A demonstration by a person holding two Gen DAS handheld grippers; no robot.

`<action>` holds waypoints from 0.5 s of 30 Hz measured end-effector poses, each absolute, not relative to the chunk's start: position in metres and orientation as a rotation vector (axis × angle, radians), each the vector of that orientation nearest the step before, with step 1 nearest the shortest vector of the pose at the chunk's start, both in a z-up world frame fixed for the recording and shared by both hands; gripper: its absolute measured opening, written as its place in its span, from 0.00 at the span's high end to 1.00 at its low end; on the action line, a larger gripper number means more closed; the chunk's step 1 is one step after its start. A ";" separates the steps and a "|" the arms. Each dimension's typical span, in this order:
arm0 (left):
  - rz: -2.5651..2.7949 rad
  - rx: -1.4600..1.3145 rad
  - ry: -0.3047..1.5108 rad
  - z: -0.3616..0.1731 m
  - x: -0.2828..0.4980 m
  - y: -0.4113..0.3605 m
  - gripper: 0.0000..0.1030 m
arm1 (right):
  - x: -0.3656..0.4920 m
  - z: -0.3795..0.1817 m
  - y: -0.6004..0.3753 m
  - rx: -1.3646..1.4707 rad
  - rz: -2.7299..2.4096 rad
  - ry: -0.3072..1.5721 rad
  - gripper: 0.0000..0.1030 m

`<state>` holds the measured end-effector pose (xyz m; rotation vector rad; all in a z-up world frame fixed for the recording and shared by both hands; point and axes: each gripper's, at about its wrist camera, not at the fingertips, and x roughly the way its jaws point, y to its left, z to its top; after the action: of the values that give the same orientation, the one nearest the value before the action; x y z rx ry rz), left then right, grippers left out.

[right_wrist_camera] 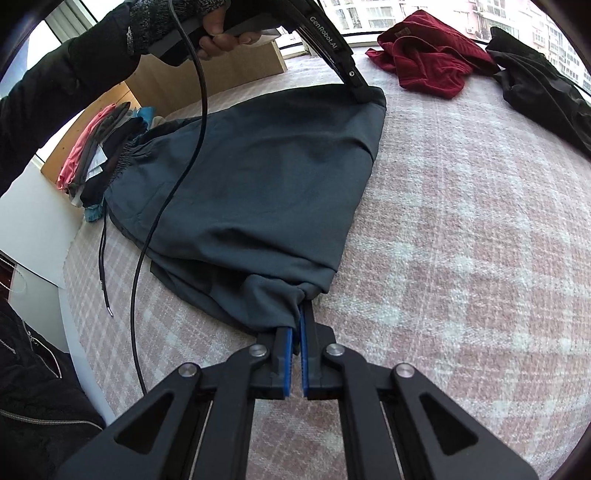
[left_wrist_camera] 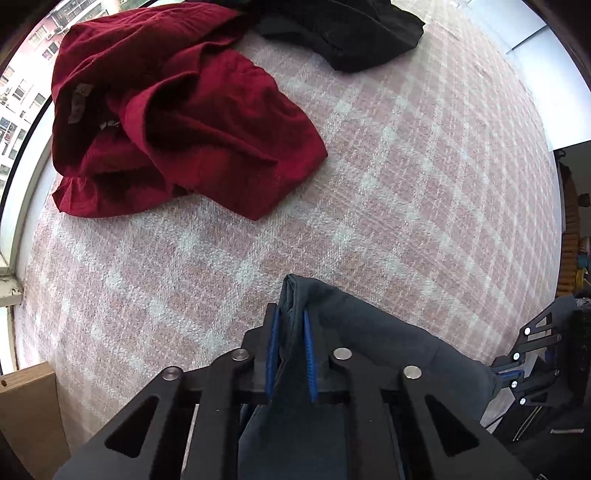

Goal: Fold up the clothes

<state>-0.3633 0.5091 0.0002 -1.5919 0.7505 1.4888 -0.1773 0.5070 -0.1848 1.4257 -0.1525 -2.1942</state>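
The left tool is clamped on a hem corner of the dark grey shorts, its blue pads pinching a bunched fold of cloth; seen from the right wrist, it stands at the far corner, held by a hand in a grey cuff. The right tool is also closed on cloth, gripping a gathered tuck at the near hem edge. The shorts lie spread on the pink checked surface, which looks like a blanket or bedcover, stretched between the two tools with the elastic waistband off to the left of the right tool.

The fabric looks thin, light and limp: it sags and puckers at each pinch, so it should drape rather than hold a crease, and it may slide on itself. The hem corners seem the right places to hold.

Beyond the left tool, well apart, lie a crumpled red garment and a black garment.
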 end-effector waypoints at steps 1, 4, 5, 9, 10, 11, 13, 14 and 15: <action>1.496 -1.591 0.730 0.003 -0.365 0.506 0.92 | -0.174 -0.185 0.509 1.427 -2.191 -0.165 0.97; 1.531 -1.593 0.710 0.009 -0.373 0.498 0.94 | -0.164 -0.187 0.513 1.449 -2.167 -0.187 0.97; 1.542 -1.600 0.696 0.010 -0.377 0.496 0.94 | -0.162 -0.188 0.513 1.454 -2.167 -0.185 0.97; 1.562 -1.606 0.709 0.012 -0.381 0.494 0.96 | -0.162 -0.186 0.521 1.483 -2.182 -0.223 0.94; 1.548 -1.609 0.700 0.013 -0.380 0.494 0.97 | -0.163 -0.183 0.521 1.487 -2.210 -0.195 0.84; 1.525 -1.612 0.683 0.015 -0.378 0.493 0.91 | -0.162 -0.179 0.520 1.484 -2.239 -0.152 0.78; 1.505 -1.599 0.685 0.021 -0.374 0.494 0.77 | -0.160 -0.173 0.513 1.441 -2.280 -0.068 0.61; 1.498 -1.590 0.690 0.023 -0.372 0.495 0.69 | -0.159 -0.171 0.510 1.424 -2.292 -0.031 0.61; 1.493 -1.586 0.701 0.025 -0.371 0.497 0.66 | -0.160 -0.171 0.507 1.420 -2.287 -0.012 0.61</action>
<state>-0.3709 0.4974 0.0251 -1.5857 0.7007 1.4934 -0.1597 0.5070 -0.1706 1.4202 -0.0119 -2.2870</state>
